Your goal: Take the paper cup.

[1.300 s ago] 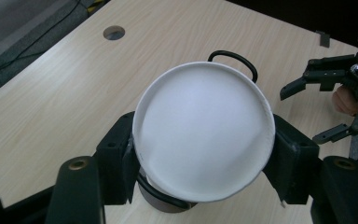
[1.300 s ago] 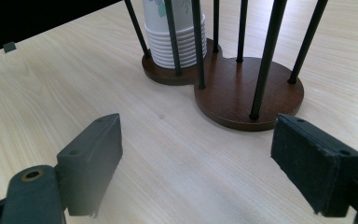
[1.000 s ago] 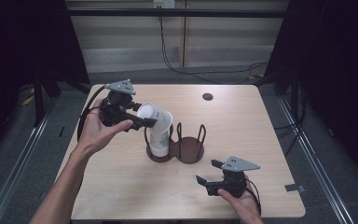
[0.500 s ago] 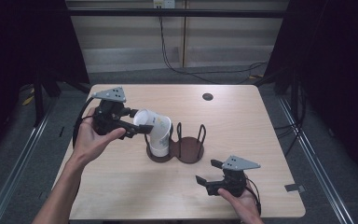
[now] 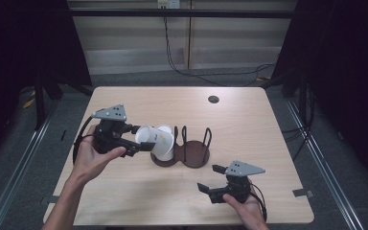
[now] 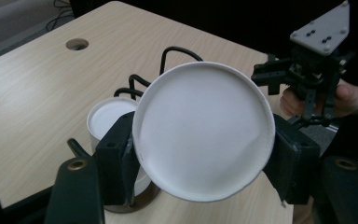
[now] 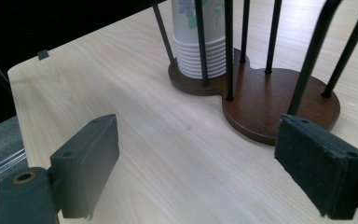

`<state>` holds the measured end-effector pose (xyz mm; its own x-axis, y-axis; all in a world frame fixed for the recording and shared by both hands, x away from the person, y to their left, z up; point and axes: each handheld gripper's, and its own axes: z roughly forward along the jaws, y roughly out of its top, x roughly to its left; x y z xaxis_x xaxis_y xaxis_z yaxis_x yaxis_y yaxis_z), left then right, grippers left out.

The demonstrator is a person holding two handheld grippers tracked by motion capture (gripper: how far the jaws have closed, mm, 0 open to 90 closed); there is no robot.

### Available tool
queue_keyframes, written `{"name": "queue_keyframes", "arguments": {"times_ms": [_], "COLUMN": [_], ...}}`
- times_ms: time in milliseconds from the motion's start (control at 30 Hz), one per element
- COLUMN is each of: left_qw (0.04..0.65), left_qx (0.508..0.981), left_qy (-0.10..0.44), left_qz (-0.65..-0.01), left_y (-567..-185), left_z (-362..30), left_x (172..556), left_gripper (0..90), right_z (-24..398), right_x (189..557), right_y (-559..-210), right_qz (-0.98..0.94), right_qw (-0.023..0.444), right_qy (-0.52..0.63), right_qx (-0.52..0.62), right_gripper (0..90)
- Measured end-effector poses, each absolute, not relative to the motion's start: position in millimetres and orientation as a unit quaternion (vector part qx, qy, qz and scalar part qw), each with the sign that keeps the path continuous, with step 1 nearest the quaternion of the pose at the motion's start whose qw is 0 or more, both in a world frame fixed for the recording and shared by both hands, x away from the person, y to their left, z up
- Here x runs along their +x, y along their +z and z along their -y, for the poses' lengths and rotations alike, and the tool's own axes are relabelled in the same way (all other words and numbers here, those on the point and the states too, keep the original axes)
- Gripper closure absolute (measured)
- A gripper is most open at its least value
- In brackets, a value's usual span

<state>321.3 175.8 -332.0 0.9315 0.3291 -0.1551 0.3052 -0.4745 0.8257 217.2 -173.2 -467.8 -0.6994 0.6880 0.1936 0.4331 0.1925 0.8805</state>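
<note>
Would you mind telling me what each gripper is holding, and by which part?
The left gripper clamps a white paper cup by its side walls, near the bottom. The right gripper holds nothing.

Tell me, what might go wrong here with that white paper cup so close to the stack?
1. The left gripper pinches the tilted paper cup by its thin sides; squeezing harder could crumple it.
2. The cup hangs right beside the stack of cups in the wooden holder; a careless swing might knock the stack or catch a black rod.
3. The right gripper rests open on the table, holding nothing, so the holder could slide if bumped.
</note>
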Motion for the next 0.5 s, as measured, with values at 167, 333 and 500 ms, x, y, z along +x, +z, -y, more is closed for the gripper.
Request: {"name": "queue_keyframes", "arguments": {"times_ms": [167,333,500], "left_qw": [0.480,0.467,0.473], "left_qx": [0.861,0.869,0.866], "left_qy": [0.000,-0.009,-0.019], "left_qz": [-0.170,-0.165,-0.159], "left_y": [-342.6,-351.8,-359.5], "left_z": [-169.8,-160.2,-158.7], "left_x": [313.9,309.8,307.3], "left_gripper": [35.6,35.7,35.8], "right_z": [170.1,165.2,152.7], "right_x": [218.3,222.6,229.4], "right_y": [-458.8,-445.6,-438.9], "right_qz": [-0.761,-0.762,-0.765], "right_qw": [0.121,0.114,0.102], "right_qy": [0.528,0.543,0.556], "right_qx": [0.357,0.333,0.308], "right_gripper": [13.6,14.0,13.3]}}
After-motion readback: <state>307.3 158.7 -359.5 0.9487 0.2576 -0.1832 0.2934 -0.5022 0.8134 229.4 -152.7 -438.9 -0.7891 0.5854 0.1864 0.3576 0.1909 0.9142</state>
